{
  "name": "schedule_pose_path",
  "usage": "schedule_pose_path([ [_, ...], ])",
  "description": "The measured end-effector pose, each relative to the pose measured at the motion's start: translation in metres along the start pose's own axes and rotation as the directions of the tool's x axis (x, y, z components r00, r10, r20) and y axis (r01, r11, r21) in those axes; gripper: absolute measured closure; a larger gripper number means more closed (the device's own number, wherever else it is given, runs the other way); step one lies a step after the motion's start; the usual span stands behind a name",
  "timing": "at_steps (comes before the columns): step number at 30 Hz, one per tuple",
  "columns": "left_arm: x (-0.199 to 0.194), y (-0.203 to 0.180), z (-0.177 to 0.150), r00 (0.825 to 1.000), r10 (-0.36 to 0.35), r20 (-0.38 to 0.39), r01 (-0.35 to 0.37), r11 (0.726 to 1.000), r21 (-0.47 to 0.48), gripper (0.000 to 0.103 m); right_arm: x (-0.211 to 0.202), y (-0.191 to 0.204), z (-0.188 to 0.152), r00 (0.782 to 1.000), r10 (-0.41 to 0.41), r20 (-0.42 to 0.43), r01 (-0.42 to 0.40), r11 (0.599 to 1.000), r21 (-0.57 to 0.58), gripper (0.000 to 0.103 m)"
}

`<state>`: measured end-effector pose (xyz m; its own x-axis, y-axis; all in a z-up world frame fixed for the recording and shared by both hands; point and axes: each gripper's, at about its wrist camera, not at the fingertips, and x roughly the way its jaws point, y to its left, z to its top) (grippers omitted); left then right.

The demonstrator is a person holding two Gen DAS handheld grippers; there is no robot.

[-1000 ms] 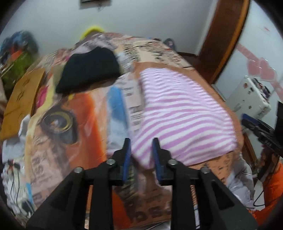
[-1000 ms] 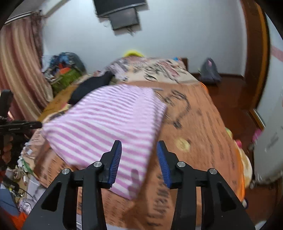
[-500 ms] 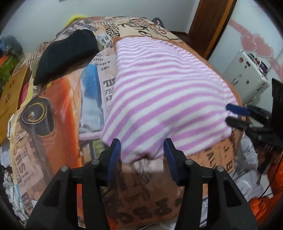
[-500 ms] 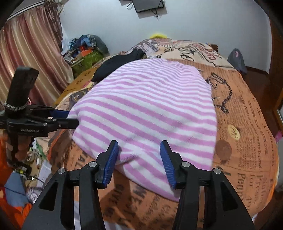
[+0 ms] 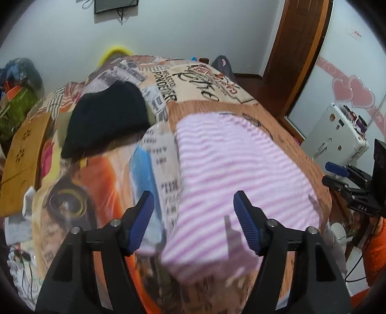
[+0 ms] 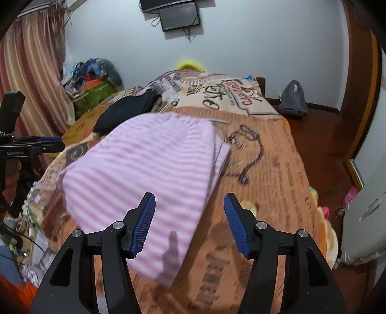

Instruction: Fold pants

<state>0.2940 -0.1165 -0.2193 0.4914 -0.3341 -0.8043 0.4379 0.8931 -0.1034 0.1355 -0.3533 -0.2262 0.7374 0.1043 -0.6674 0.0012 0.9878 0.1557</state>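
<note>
A: Largest item?
B: Bed, covered in an orange and tan sheet printed with newspaper-style lettering and pictures. It fills most of both views.

A: Next?
B: Pants, pink-and-white striped, lying flat on the bed as a folded rectangular stack. In the right wrist view the pants show layered edges along their right side. They sit on the near half of the bed, toward the edge closest to the cameras.

A: After that?
B: Black garment, bunched on the bed beyond the pants and to their left, apart from them. Then a wooden board at the bed's left edge, and a white appliance on the floor to the right.

A: Left claw?
B: Left claw, blue-padded fingers spread wide, nothing between them. It hovers over the near left corner of the pants without touching. Its side shows at the left of the right wrist view.

A: Right claw?
B: Right claw, fingers likewise spread, holding nothing, above the near right corner of the pants. It appears at the right edge of the left wrist view, off the side of the bed.

A: Smaller items?
B: Dark backpack on the floor by the far wall; wall-mounted screen above.
</note>
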Motion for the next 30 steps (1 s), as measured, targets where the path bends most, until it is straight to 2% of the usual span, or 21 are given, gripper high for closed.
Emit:
schedule_pose_path([
  [3,0.026,0.001,0.018,0.999,-0.022,-0.029,0.022,1.000,-0.005,0.031,0.013,-0.008,0.009,1.000,0.019,0.005,-0.019,1.000,0.014,0.037],
  [8,0.075,0.005,0.033,0.989,-0.076,-0.128,0.070,0.996,-0.050,0.031,0.042,-0.019,0.017,0.997,0.068,-0.025,-0.068,0.997,0.028,0.036],
  [13,0.110,0.009,0.033,0.968,-0.121,-0.221,0.107,0.992,-0.074,0.030,0.074,-0.028,0.015,0.985,0.128,-0.117,-0.121,0.990,0.066,0.036],
  [16,0.124,0.011,0.032,0.954,-0.152,-0.257,0.130,0.986,-0.100,0.025,0.091,-0.032,0.010,0.968,0.177,-0.179,-0.164,0.983,0.085,0.036],
  [20,0.135,0.013,0.032,0.941,-0.189,-0.281,0.158,0.979,-0.129,0.024,0.099,-0.042,0.008,0.947,0.247,-0.205,-0.221,0.965,0.140,0.030],
  [22,0.142,0.016,0.032,0.930,-0.217,-0.298,0.176,0.972,-0.158,0.022,0.103,-0.048,0.008,0.928,0.297,-0.222,-0.259,0.948,0.186,0.030],
  [25,0.146,0.016,0.035,0.922,-0.239,-0.304,0.195,0.966,-0.169,0.020,0.109,-0.053,0.007,0.904,0.360,-0.230,-0.307,0.922,0.237,0.029],
  [30,0.150,0.011,0.041,0.911,-0.271,-0.312,0.228,0.959,-0.167,0.020,0.114,-0.051,0.013,0.881,0.413,-0.230,-0.353,0.899,0.261,0.027],
])
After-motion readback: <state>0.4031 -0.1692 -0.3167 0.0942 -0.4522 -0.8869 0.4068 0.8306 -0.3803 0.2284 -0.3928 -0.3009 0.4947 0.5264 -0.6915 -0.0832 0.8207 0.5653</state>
